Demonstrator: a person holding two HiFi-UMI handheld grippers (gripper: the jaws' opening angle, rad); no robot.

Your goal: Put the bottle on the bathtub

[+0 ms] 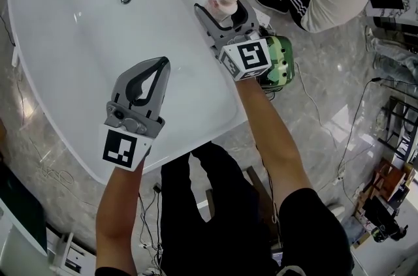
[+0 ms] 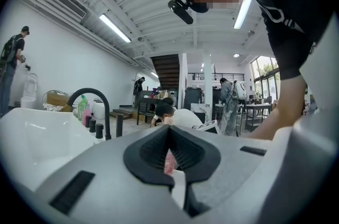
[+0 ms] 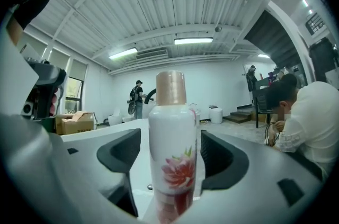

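Right, the bottle [image 3: 172, 138] looks set upright on the bathtub [image 1: 219, 82] rim, between my right gripper [image 1: 222, 10]'s spread jaws. I'd back straight out without clipping it. My left gripper [image 1: 159, 66] is pressed together and idle.

So the bottle [image 3: 172, 149] is a slim white one with a pink flower printed on the front and a tan cap. It's standing straight up right between the parted jaws of the right gripper [image 1: 225, 9], with a sliver of gap on either side. From above it sits at the right-hand rim of the bathtub [image 1: 65, 46], though its base is hidden, so can't swear it's resting there. Tub's a big glossy white oval, spreading out under and ahead of the left gripper [image 1: 160, 63].
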